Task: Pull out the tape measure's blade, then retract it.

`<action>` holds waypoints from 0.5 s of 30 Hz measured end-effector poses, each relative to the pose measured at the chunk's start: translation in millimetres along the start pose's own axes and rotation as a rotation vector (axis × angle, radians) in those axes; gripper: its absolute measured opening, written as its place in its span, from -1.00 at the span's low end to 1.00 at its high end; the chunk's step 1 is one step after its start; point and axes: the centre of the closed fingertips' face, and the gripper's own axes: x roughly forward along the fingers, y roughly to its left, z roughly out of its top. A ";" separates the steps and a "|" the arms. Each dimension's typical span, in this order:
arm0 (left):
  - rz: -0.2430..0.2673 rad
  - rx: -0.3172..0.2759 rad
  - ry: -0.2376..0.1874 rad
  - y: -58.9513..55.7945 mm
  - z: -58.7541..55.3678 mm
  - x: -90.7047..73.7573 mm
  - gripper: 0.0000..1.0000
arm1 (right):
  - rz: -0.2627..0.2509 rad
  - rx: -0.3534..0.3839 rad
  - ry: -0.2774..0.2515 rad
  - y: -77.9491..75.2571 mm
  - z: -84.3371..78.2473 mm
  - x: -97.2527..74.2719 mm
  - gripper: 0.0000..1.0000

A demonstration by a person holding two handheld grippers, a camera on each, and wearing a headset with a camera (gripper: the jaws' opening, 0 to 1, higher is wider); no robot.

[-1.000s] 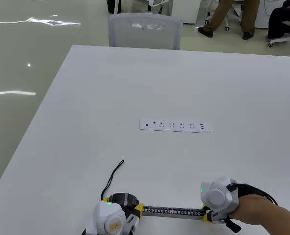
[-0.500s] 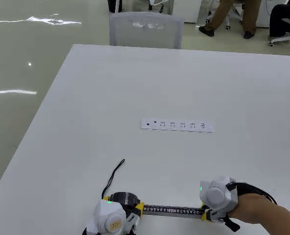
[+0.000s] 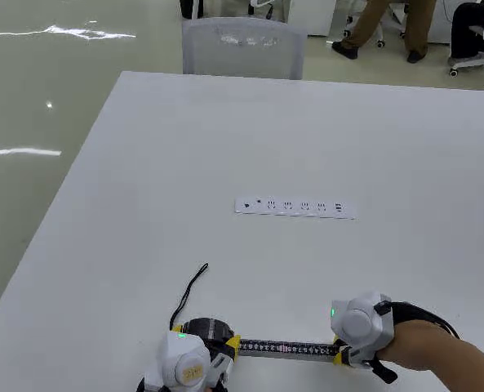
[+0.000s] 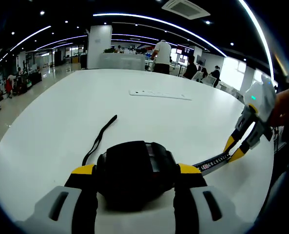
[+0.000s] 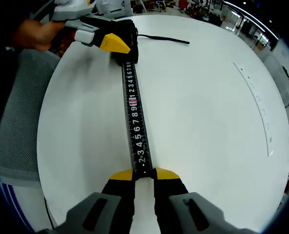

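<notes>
My left gripper (image 4: pixel 137 171) has its jaws clamped on both sides of the black tape measure (image 3: pixel 208 331), which sits on the white table (image 3: pixel 307 131) right in front of it. The blade (image 5: pixel 134 117) runs out from the case to my right gripper (image 5: pixel 144 174), whose yellow tips pinch the blade's end flat against the tabletop. The blade lies straight between the two grippers, numbers up. The case's black strap (image 3: pixel 188 292) trails forward and left of the left gripper. Ahead of both grippers the tabletop is broad and bare up to a white power strip (image 3: pixel 295 207), well apart from them. On the right gripper's left, the table's edge runs close alongside the blade, with a mesh chair (image 5: pixel 17 122) beyond it.
</notes>
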 end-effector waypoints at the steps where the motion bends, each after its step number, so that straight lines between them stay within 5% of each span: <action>1: 0.000 -0.001 0.000 0.0 -0.1 -0.1 0.18 | 0.000 -0.001 0.000 -0.8 -0.3 1.9 -0.72; 15: -0.006 -0.005 0.001 0.8 -0.6 0.9 0.18 | 0.001 -0.002 -0.001 0.1 5.5 0.9 -0.72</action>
